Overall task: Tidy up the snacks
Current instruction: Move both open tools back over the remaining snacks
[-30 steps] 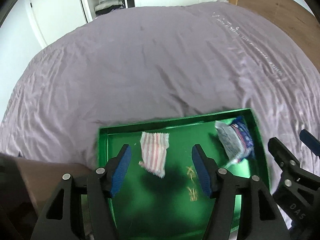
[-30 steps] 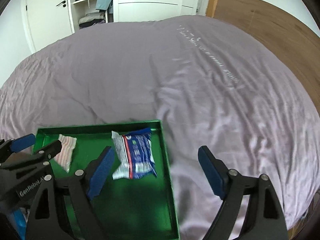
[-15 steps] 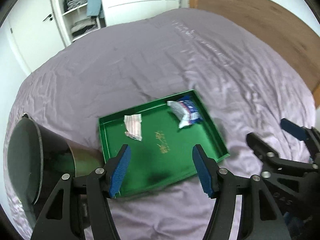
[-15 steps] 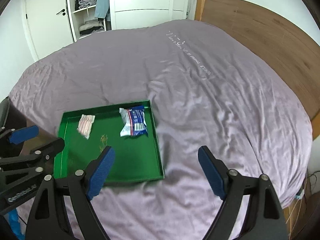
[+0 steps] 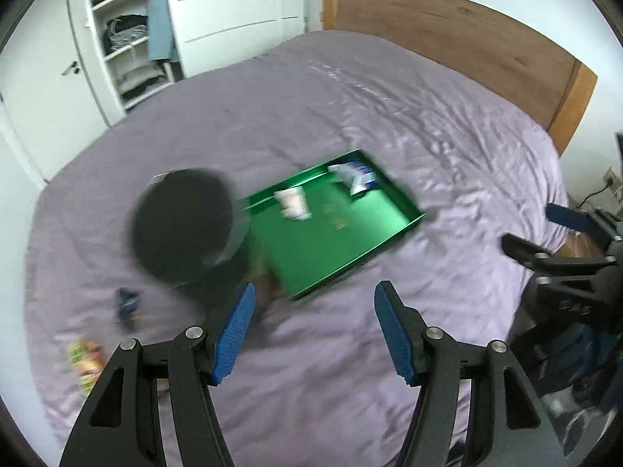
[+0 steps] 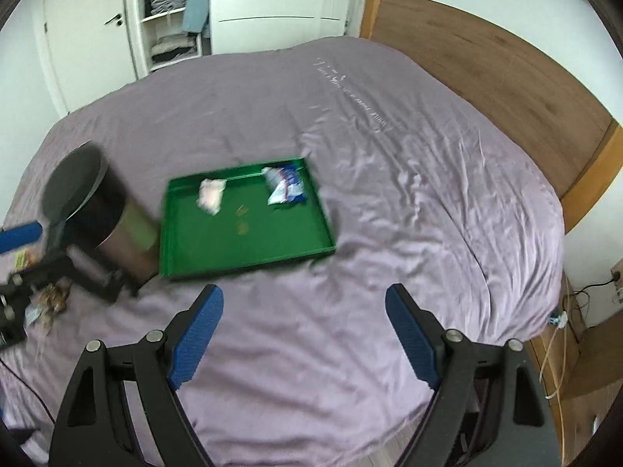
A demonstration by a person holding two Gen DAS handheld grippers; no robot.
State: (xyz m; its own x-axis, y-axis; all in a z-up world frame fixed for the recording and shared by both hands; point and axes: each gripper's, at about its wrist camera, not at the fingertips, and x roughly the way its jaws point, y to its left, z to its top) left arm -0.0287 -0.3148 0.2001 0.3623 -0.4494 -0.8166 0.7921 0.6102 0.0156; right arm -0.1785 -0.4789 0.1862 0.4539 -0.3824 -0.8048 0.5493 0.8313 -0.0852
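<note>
Both grippers are now standing much higher and farther back from the green tray [image 6: 249, 249] than a second ago; earlier the tray was filling the lower part of each view, now it is sitting small near the centre of the purple bed cover [image 6: 389, 179]. The left gripper [image 5: 313, 330] is staying half open, the same gap as before, and nothing is lying between its blue pads [image 5: 233, 334]; the right gripper [image 6: 303, 338] is standing wide open and is holding nothing.

In the right wrist view the tray is lying at about 11 o'clock from the fingertips; the striped pale packet [image 6: 211, 194] is resting in its far left part and the blue-white packet [image 6: 285, 186] in its far right corner, apart from each other, as before.

A dark round bin [image 6: 97, 214], hidden a second ago, is now showing just beside the tray at 9 o'clock; more snacks are coming into the left wrist view at 8 o'clock on the cover, a dark blue one [image 5: 126, 305] and a yellow-green one [image 5: 85, 358], both blurred.
</note>
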